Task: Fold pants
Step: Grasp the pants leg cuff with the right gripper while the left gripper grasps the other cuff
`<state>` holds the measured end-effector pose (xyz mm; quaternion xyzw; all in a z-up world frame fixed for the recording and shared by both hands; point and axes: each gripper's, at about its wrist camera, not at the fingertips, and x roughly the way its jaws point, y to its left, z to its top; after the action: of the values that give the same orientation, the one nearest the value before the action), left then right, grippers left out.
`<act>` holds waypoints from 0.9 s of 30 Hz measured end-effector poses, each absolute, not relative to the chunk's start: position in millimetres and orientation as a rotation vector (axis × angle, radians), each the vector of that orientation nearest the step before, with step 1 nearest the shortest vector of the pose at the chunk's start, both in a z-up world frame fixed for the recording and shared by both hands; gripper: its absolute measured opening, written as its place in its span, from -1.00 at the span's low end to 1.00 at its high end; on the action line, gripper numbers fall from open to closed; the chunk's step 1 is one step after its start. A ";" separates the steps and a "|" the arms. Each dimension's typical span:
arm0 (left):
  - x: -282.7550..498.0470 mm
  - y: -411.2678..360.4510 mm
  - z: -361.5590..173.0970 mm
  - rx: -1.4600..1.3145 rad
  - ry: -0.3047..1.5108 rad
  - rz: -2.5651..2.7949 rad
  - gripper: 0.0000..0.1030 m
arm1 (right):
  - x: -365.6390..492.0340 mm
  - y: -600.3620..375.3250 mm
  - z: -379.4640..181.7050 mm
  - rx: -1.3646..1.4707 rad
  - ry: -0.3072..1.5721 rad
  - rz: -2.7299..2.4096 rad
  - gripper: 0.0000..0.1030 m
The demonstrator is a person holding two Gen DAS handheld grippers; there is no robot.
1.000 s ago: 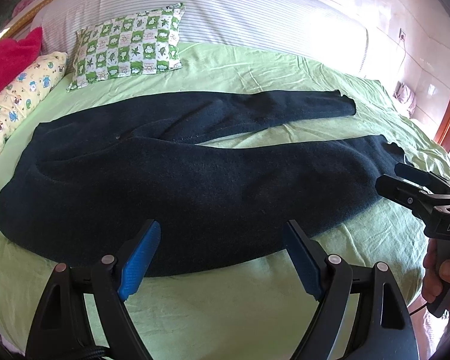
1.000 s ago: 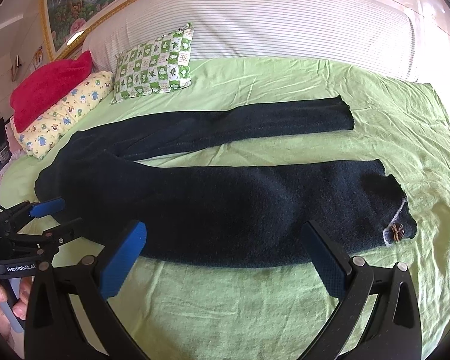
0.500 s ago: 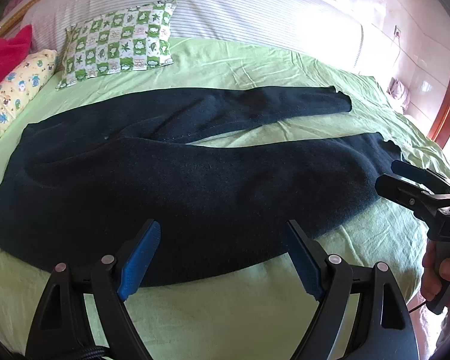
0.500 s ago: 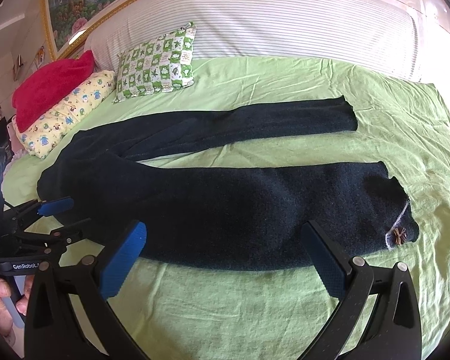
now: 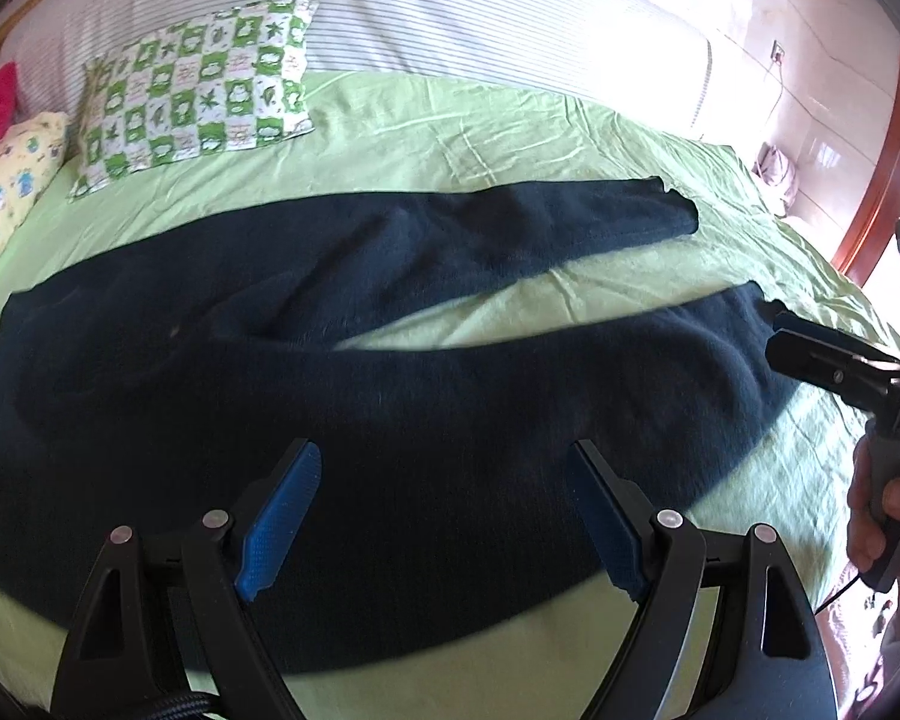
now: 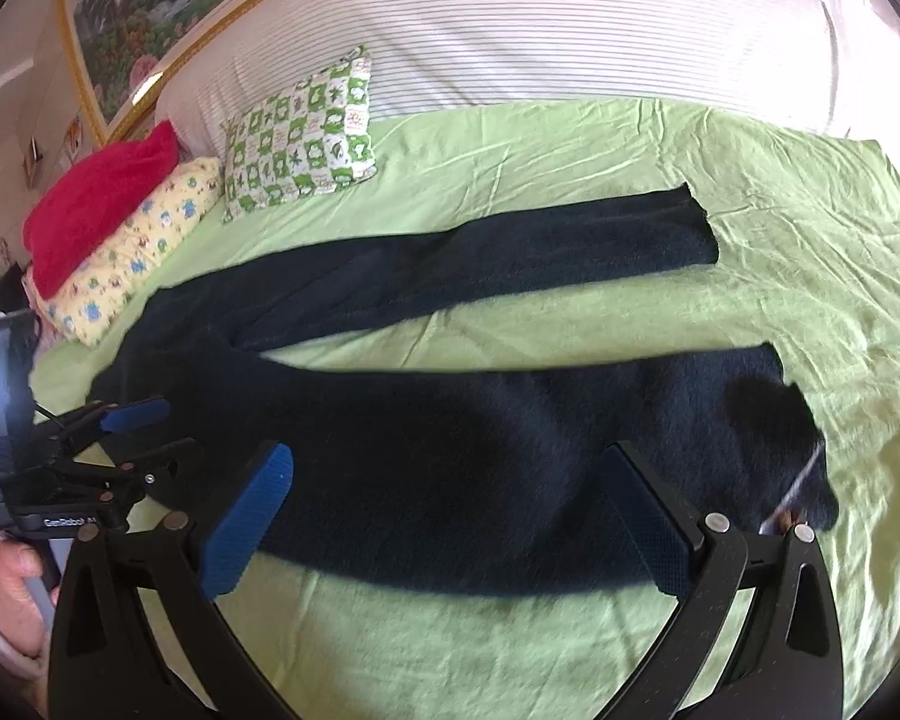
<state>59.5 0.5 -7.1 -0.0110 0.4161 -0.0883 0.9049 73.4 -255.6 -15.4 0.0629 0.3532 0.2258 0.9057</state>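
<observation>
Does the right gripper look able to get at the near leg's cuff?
Probably yes: the right gripper is open above the pants, nothing lies over the cuff.

pants | dark navy | flat, unfolded | 2 legs splayed apart

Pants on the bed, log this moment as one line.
pants: flat on green sheet, legs apart, unfolded | left gripper: open, over waist end | right gripper: open, over near leg

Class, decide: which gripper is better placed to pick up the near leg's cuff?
Right. The right gripper hangs open nearer the pants' near cuff; the left gripper hangs open toward the waist.
</observation>
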 end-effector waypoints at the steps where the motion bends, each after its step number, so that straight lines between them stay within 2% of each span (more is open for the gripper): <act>1: 65.5 -0.2 -6.3 -0.016 0.864 -0.187 0.64 | 77.6 -257.3 -13.6 0.129 0.729 0.463 0.99; 16: 165.2 -9.4 11.1 0.105 0.881 -0.271 0.64 | 182.3 -295.5 9.8 0.140 0.779 0.400 0.99; 27: 273.9 -27.5 1.5 0.227 0.970 -0.413 0.64 | 277.7 -342.2 8.9 0.242 0.854 0.367 0.58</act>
<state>273.9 -27.5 1.5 0.1079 0.4617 -0.1965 0.8583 277.7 -342.2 8.9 0.1162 0.4107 0.1768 0.8869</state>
